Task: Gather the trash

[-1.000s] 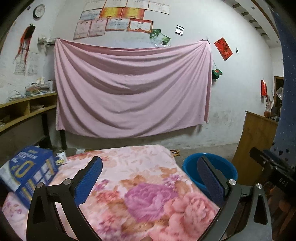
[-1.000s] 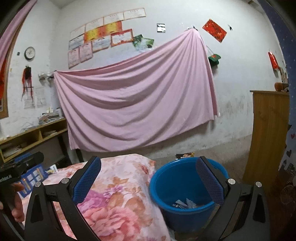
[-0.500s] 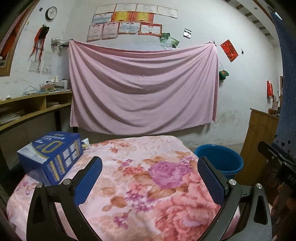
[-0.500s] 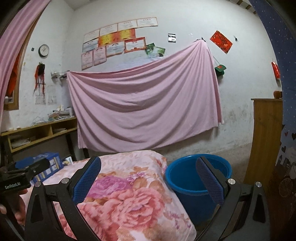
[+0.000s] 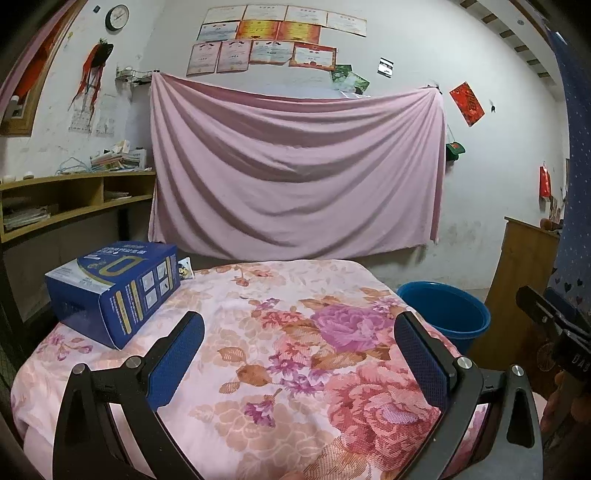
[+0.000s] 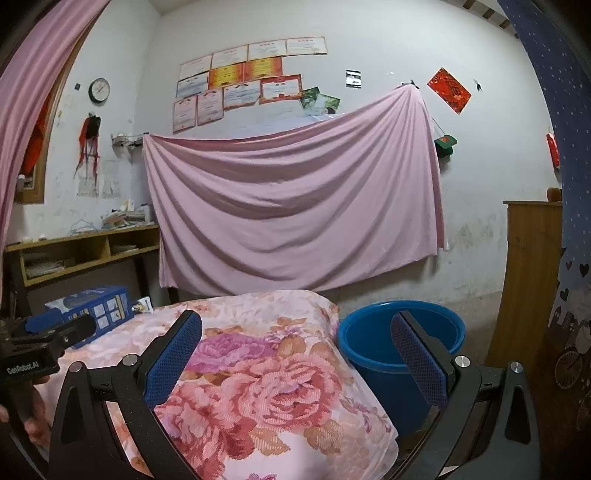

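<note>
pink sheet [image 5: 295,177] hangs on the far wall, with certificates [image 5: 280,37] pinned above it and a clock [image 5: 116,17] up at its left. below the sheet is a surface draped in a floral cloth [image 5: 280,350]; i can't tell whether it's a bed or a counter. on the cloth's far left corner i see a blue box [image 5: 110,291] lying on its side, with a small card [image 5: 184,267] just behind it. a blue bucket [image 6: 400,343] stands on the floor just right of the cloth, with a wooden cabinet [image 6: 532,280] to its right. my left gripper [image 5: 298,354] hovers over the cloth, jaws wide apart and holding nothing, with the box off to its left. my right gripper [image 6: 295,354] is likewise spread and empty, straddling the cloth's edge and the bucket. from here the bucket's inside is hidden by its rim.
</note>
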